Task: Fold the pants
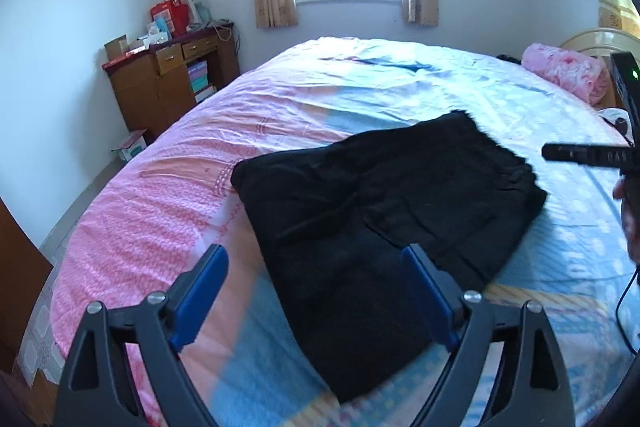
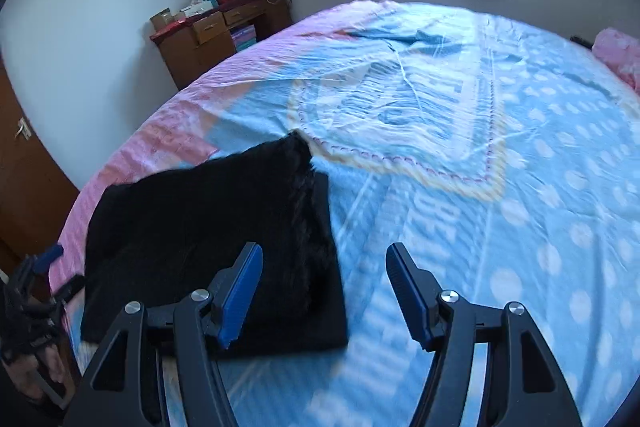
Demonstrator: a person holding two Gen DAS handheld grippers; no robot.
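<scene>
From the left claw's camera, the left claw (image 1: 314,301) hangs over the near edge of the bed (image 1: 168,195) with its blue fingers (image 1: 198,301) spread wide and nothing between them. The black pants (image 1: 376,227) lie just ahead and a touch to the right, already a compact folded bundle, long side running from the near edge up and to the right. The right claw (image 1: 588,155) pokes in from the far right edge, clear of the cloth.

Over to the right claw's camera: it is spread too, empty, hovering above blue bedsheet. The pants sit to its left, their near right corner just under its left finger (image 2: 240,297). The left claw shows at the far left edge beyond the bundle. To my eye both are about equally near; the fold looks nearly done.
</scene>
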